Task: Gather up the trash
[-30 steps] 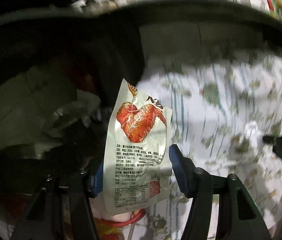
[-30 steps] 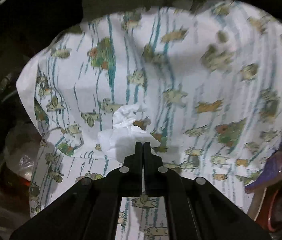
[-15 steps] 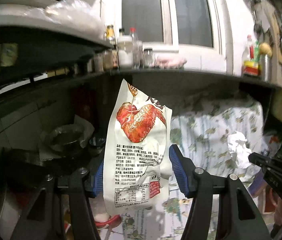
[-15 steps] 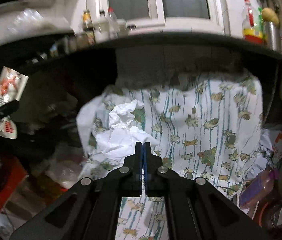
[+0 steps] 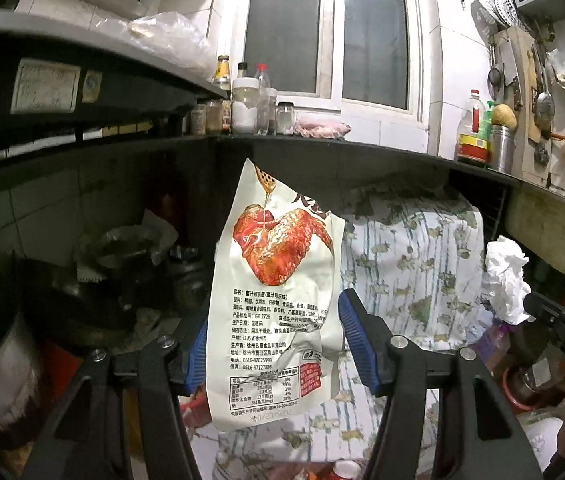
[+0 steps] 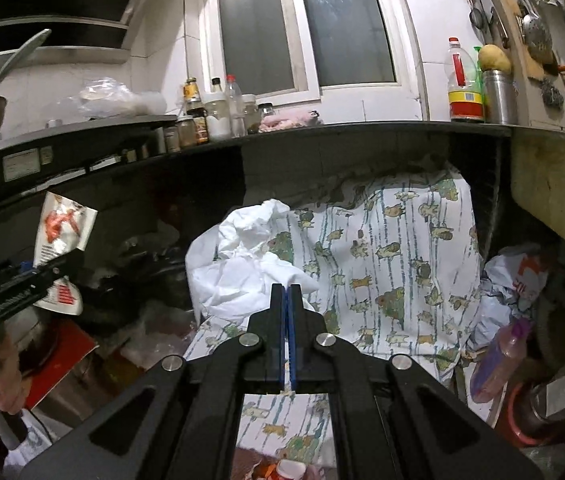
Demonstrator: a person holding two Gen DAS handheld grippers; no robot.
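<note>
Both hand-held grippers have lifted clear of the patterned cloth [image 6: 402, 260]: left hand-held gripper [image 5: 272, 344] clamps the snack wrapper [image 5: 274, 280], right hand-held gripper [image 6: 286, 300] pinches the crumpled tissue [image 6: 242, 264], both ready for binning.

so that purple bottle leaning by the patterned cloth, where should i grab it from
Take the purple bottle across its mid-body, coming from above and in front. It leans with its top tilted toward the patterned cloth, a crumpled bag sits behind it and a red bowl below, so the middle is the freest part. Both jaws are full: snack wrapper left, tissue right.
</note>
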